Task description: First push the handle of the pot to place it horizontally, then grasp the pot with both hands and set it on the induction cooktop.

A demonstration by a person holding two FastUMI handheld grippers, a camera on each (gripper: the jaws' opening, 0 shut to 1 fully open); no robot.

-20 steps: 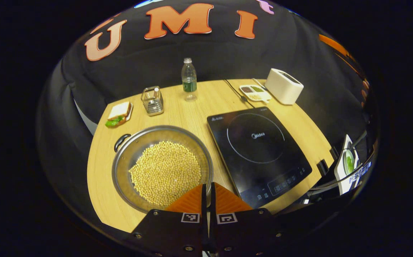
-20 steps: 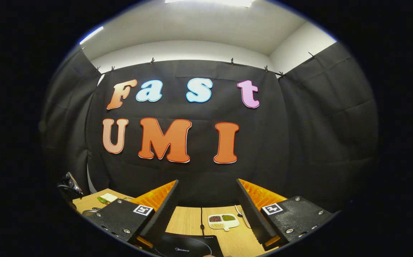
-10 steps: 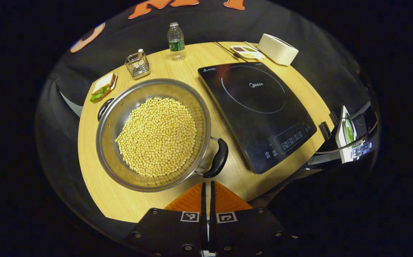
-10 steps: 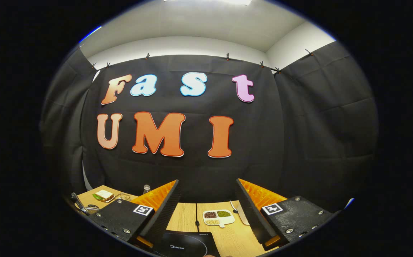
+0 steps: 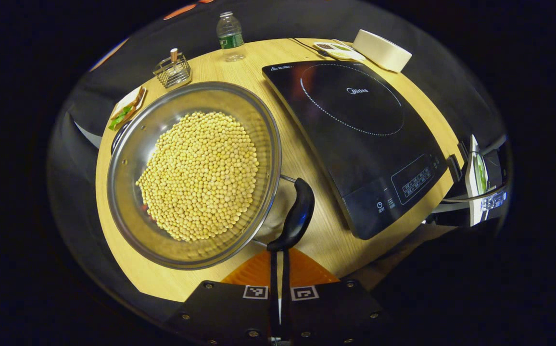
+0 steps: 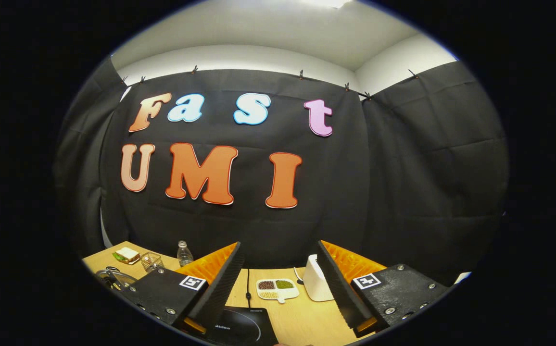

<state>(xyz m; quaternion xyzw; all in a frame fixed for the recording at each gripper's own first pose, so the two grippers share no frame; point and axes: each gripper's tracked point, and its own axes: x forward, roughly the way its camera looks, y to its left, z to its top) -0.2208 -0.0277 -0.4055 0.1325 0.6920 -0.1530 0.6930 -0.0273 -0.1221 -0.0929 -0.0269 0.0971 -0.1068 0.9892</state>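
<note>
A wide steel pot point(image 5: 129, 144) heaped with yellow beans sits on the wooden table point(image 5: 307, 158), left of the black induction cooktop point(image 5: 355, 125). One black handle point(image 5: 296, 216) points at the near right, a second handle point(image 5: 116, 139) sits at the far left rim. My left gripper point(image 5: 278, 254) is shut, its fingertips right at the near handle's lower end; contact cannot be told. In the right gripper view my right gripper point(image 6: 280, 269) stands open high over the cooktop point(image 6: 239, 327), nothing between its fingers. The pot's rim point(image 6: 109, 276) peeks at the lower left.
Along the table's far side stand a sandwich on a plate point(image 5: 125, 109), a wire basket point(image 5: 172, 72), a water bottle point(image 5: 230, 36), a divided dish point(image 5: 338, 49) and a white box point(image 5: 381, 48). A cable point(image 6: 247, 288) runs to the cooktop. The table edge lies close below the pot.
The left gripper has moved forward and down toward the pot, bringing the near handle up against its tips. The right gripper has panned right, bringing the bottle and white box into sight.
</note>
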